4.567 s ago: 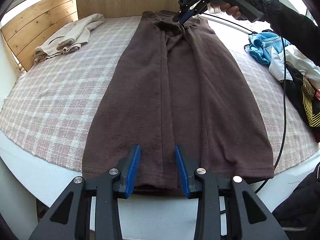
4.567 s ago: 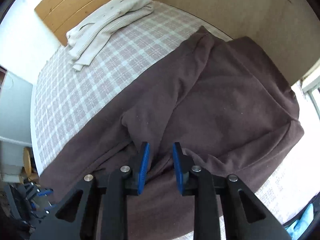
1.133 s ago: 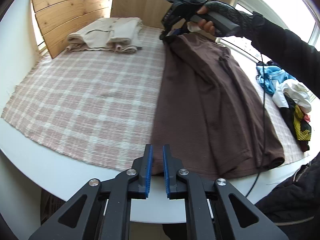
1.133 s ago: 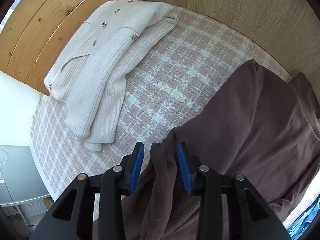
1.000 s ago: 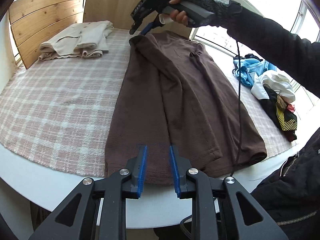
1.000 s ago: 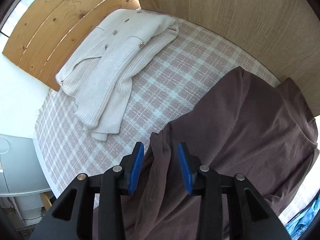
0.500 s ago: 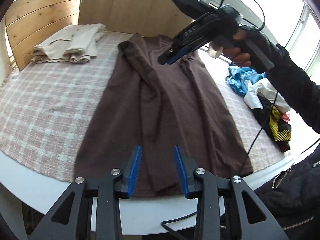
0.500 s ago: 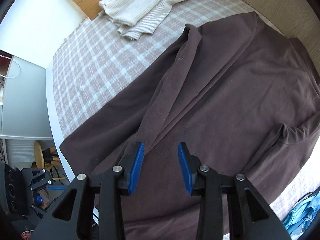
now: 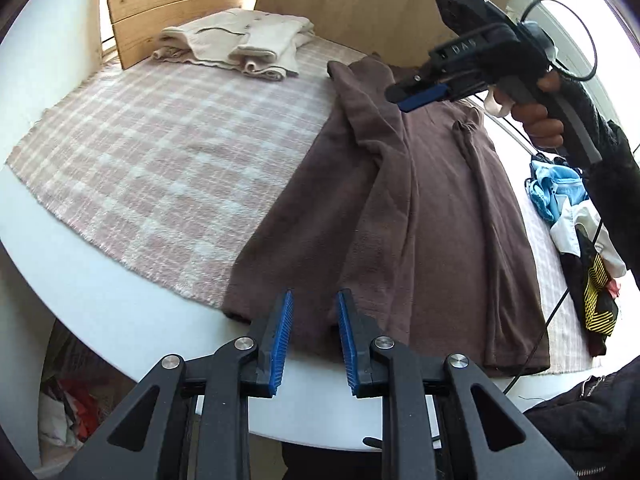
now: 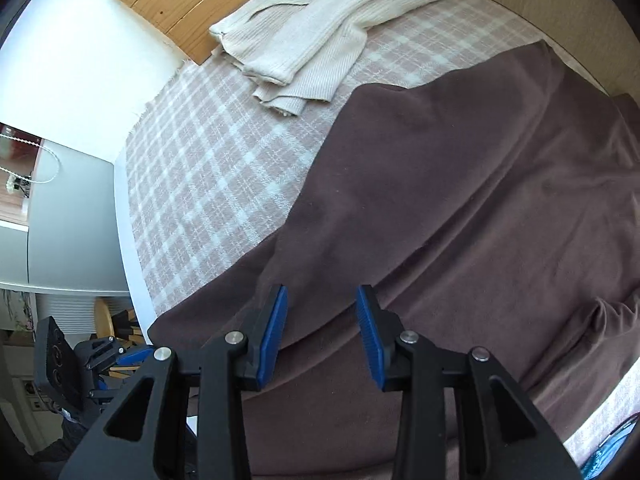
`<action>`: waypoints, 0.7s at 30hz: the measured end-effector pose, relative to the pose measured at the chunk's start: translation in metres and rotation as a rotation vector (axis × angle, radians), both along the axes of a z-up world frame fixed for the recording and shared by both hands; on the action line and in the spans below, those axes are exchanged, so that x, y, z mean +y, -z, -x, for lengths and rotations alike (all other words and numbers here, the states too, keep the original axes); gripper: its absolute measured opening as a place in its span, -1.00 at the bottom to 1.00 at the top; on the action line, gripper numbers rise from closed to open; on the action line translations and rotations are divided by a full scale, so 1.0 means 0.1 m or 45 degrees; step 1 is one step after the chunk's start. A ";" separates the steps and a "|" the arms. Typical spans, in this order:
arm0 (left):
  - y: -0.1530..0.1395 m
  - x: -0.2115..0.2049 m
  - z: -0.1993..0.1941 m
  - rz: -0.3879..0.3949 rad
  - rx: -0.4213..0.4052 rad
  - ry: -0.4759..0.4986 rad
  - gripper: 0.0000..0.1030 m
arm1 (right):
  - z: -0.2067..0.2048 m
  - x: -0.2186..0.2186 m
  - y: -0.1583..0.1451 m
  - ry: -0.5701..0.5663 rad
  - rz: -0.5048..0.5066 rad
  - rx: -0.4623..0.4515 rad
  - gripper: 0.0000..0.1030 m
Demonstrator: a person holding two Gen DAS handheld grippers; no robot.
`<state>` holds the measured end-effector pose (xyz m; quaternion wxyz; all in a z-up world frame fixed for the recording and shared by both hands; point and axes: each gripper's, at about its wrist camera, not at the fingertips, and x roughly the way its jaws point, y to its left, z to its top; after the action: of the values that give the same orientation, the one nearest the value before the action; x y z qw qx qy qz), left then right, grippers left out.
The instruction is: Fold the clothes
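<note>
A long brown garment (image 9: 432,208) lies flat on the checked cloth, hem toward me, with lengthwise folds down its middle. My left gripper (image 9: 315,338) hangs over the hem near its left corner. Its jaws are closing; a gap still shows between the blue pads, which do not press the fabric. A hand holds my right gripper (image 9: 418,98) in the air over the garment's upper part. In the right wrist view the right gripper (image 10: 323,332) stands open above the brown garment (image 10: 460,200), nothing between its pads. The left gripper (image 10: 128,354) shows small at lower left.
A folded cream cardigan (image 9: 240,44) lies at the far left of the checked cloth (image 9: 160,140), against wooden boards (image 9: 172,0). A heap of mixed clothes (image 9: 568,200) sits at the right. The round white table (image 9: 120,300) ends close to me. A cable (image 9: 560,308) hangs at right.
The right gripper has left the garment's far left corner and come back over its upper middle, nothing in its jaws. The left jaws widened, then narrowed, and swung toward the hem's left corner.
</note>
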<state>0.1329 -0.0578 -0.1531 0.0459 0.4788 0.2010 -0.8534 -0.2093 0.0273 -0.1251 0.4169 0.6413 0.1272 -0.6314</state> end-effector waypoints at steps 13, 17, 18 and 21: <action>-0.13 0.15 0.06 -0.254 0.122 0.073 0.01 | -0.26 0.12 0.12 -0.055 -0.056 -0.012 -0.30; -0.03 0.25 0.18 -0.146 0.031 0.118 -0.11 | -0.31 0.13 0.20 -0.059 -0.075 -0.012 -0.30; 0.03 0.26 0.22 -0.137 0.005 0.133 -0.29 | -0.31 0.15 0.22 -0.054 -0.081 -0.016 -0.30; 0.05 0.23 0.28 -0.138 -0.018 0.155 -0.90 | -0.29 0.25 0.26 -0.040 -0.101 -0.008 -0.30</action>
<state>0.1049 -0.0348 -0.1584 -0.0305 0.4980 0.2172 -0.8390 -0.1804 0.0526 -0.1507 0.4013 0.6574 0.1609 -0.6172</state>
